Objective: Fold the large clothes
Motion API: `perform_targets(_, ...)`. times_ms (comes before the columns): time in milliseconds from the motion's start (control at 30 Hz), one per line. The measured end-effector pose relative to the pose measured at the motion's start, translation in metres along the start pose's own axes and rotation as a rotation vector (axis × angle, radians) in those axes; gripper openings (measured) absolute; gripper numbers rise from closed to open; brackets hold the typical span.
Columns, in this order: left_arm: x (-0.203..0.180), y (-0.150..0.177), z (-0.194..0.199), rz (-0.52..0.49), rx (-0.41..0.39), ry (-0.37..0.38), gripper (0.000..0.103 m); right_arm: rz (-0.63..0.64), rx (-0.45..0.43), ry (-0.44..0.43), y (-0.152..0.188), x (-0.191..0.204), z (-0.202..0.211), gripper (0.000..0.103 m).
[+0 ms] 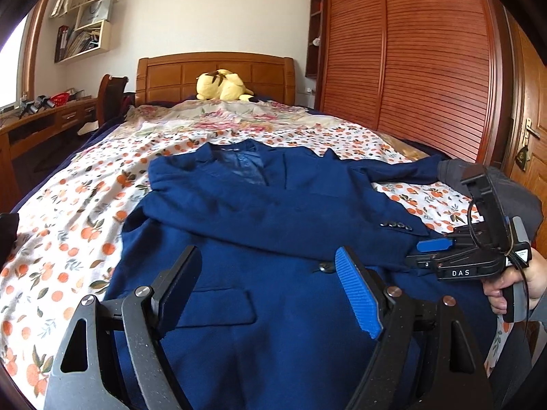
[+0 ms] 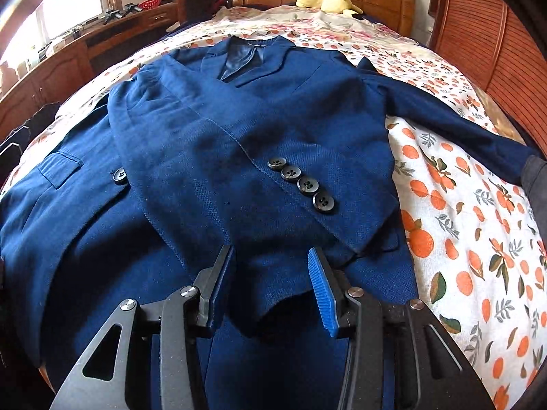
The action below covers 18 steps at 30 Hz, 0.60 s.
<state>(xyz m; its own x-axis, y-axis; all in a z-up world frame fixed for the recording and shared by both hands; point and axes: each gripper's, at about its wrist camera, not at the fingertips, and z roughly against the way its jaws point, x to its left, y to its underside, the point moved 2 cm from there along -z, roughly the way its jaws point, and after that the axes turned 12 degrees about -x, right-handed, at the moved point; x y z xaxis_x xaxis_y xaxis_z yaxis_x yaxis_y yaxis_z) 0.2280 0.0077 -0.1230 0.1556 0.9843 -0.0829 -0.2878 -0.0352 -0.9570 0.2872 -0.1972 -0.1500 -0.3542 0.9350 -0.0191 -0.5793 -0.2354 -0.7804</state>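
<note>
Spread front-up across the orange-print white bedsheet (image 1: 78,212): a navy blue woven suit jacket (image 2: 205,130), collar toward the wooden headboard (image 1: 215,71), one sleeve folded across the chest so its four dark cuff buttons (image 2: 301,184) lie on the front panel, the other sleeve stretched out to the side over the sheet. Left gripper (image 1: 270,294) released, jaws wide apart above the lower front near the flap pocket (image 1: 218,307). Right gripper (image 2: 270,287) likewise unclenched, fingers apart over the folded cuff, grasping nothing.
</note>
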Motion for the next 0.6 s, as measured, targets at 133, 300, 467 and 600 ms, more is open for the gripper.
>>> perform_targets(133,-0.008,0.002,-0.006,-0.013,0.008,0.006,0.081,-0.003,-0.004,-0.003,0.004,0.004,0.006,0.046)
perform_targets(300,-0.008,0.007,-0.009,-0.006,0.017,0.007,0.081,0.006,-0.015,-0.004,0.0,0.009,0.026,0.046)
perform_targets(467,-0.01,0.008,-0.009,0.0,0.013,0.011,0.081,-0.025,-0.089,0.012,-0.01,-0.015,0.057,0.05)
perform_targets(600,-0.011,0.01,-0.011,-0.002,0.024,0.014,0.081,-0.021,-0.128,0.062,-0.026,-0.047,0.069,0.06)
